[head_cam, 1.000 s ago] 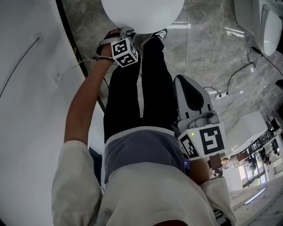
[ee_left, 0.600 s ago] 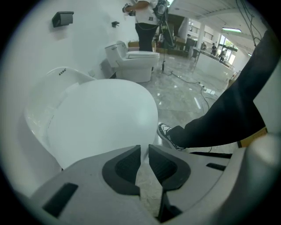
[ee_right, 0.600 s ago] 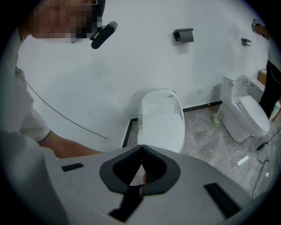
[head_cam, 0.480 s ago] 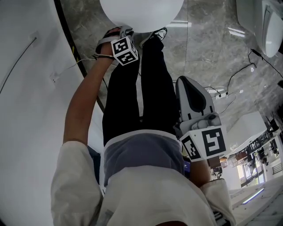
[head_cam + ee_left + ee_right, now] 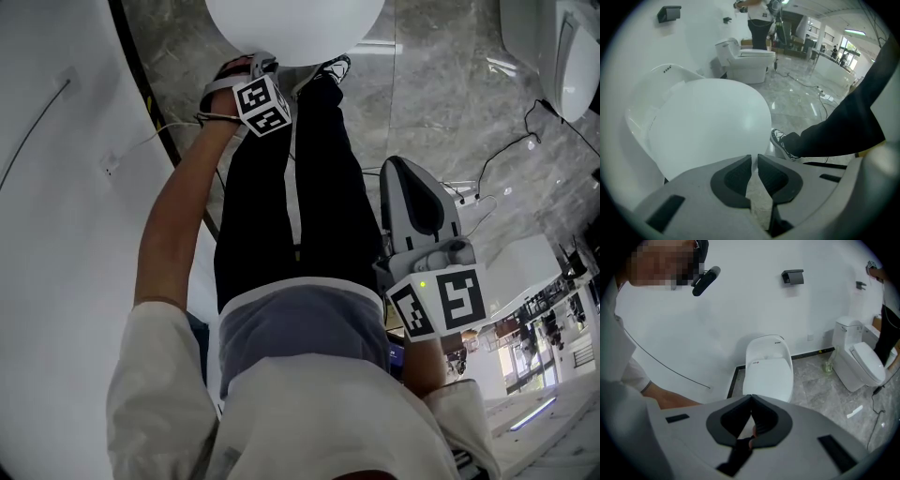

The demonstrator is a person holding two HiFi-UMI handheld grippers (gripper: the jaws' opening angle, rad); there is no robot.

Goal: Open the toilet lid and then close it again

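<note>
Toilet lid [image 5: 708, 122] was judged stiff, slick, lightish; best hooked at the front rim just beyond left gripper [image 5: 754, 158] jaws, just closed down to an empty slit.

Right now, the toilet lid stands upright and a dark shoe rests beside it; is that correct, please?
Not quite: the toilet lid lies down, not upright, as the right gripper view shows; the dark shoe does rest beside it.
</note>
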